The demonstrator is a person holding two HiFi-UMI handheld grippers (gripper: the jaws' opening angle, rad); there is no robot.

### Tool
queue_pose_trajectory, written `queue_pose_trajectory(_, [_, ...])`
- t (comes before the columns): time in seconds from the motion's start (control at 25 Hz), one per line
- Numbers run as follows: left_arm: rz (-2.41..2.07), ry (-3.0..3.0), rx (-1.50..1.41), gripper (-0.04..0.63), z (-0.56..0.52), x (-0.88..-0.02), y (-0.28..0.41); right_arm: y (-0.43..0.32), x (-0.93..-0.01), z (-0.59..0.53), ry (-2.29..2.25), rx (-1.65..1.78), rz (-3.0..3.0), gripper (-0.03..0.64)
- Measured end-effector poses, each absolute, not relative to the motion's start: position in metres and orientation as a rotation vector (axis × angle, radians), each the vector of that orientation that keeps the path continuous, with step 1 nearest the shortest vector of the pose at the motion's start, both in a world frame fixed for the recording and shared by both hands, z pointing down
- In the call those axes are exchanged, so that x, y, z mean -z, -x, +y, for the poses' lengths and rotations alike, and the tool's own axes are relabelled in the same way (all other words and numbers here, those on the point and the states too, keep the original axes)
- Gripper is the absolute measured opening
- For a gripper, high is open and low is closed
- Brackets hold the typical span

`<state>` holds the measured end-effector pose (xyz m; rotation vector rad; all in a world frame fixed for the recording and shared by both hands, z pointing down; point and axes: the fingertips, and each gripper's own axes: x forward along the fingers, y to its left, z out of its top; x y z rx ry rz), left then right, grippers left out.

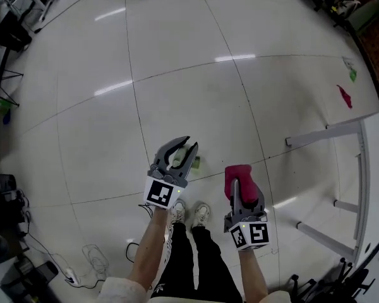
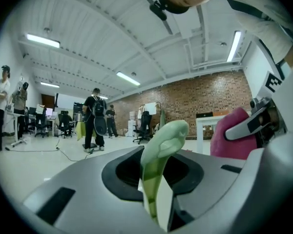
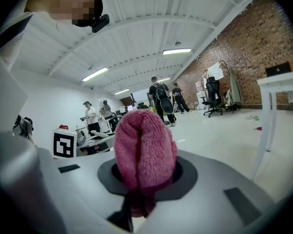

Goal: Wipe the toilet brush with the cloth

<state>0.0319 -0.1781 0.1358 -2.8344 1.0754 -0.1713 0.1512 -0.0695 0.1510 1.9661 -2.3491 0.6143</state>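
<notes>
Over floor [image 1: 177, 55], left tool [image 1: 188, 146] gripping 1 brush [image 2: 163, 145], right tool [image 1: 237, 185] 1 cloth [image 3: 144, 150]

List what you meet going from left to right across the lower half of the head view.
power strip → left gripper, holding the brush → right gripper, holding the cloth → table

Wide bare floor [image 1: 177, 62] lies open ahead of the left gripper [image 1: 191, 145] and right gripper [image 1: 240, 183], with a white surface [image 1: 366, 128] crowding the right and cables [image 1: 91, 257] trailing lower left.
</notes>
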Motion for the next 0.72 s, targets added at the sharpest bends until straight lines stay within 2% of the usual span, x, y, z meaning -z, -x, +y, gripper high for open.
queue_pose_trajectory(0.2, [0.958,2.927,0.069,0.089,-0.153,0.009,-0.034,-0.137,-0.016,-0.08,-1.897,-0.541,-2.52,0.069])
queue_pose_trajectory(0.36, [0.772,2.96,0.096,0.091,-0.121,0.09,-0.038,-0.112,0.069,-0.071,-1.673,-0.375,-2.711,0.069])
queue_pose_trajectory(0.52, [0.553,2.918,0.199,0.089,-0.087,0.14,-0.038,-0.08,0.125,-0.057,-1.409,-0.144,-2.818,0.069])
queue_pose_trajectory(0.72, [0.365,2.917,0.159,0.089,-0.042,0.19,-0.03,-0.051,0.155,-0.037,-1.169,0.113,-2.88,0.069])
